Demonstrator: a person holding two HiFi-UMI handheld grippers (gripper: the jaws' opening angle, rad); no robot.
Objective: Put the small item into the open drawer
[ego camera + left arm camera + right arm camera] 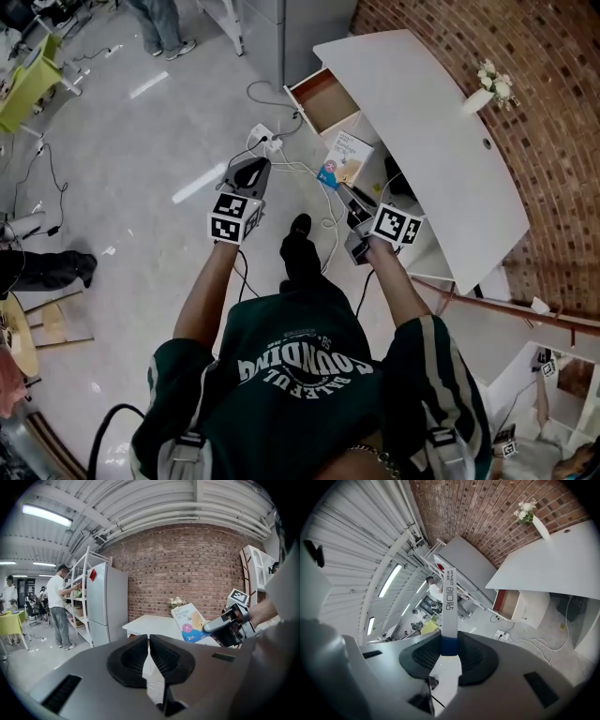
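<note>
Two grippers in play here, but only one is doing any work. The right gripper has its fingers clamped on the small item, a flat bandage box. In the right gripper view the box stands edge-on between the pads, pinched across its two broad faces right at the blue end, with the rest sticking out past the tips. The left gripper sits at about 9 o'clock from the right one. Its fingers are together with nothing between them.

So the box is up in the air, not in the drawer yet. In the head view the open drawer is at roughly 11 o'clock from the box, pulled out from the end of the white desk, and it looks empty as far as I can see.

My take on handling: it's thin card, so probably very light, stiff along its length but easy to dent if squeezed hard. The glossy print could be a bit slippery too. Gripped at one end like this, it might pivot in the pads. A hold nearer the middle of the flat faces would be steadier, though for a short carry this seems fine.
</note>
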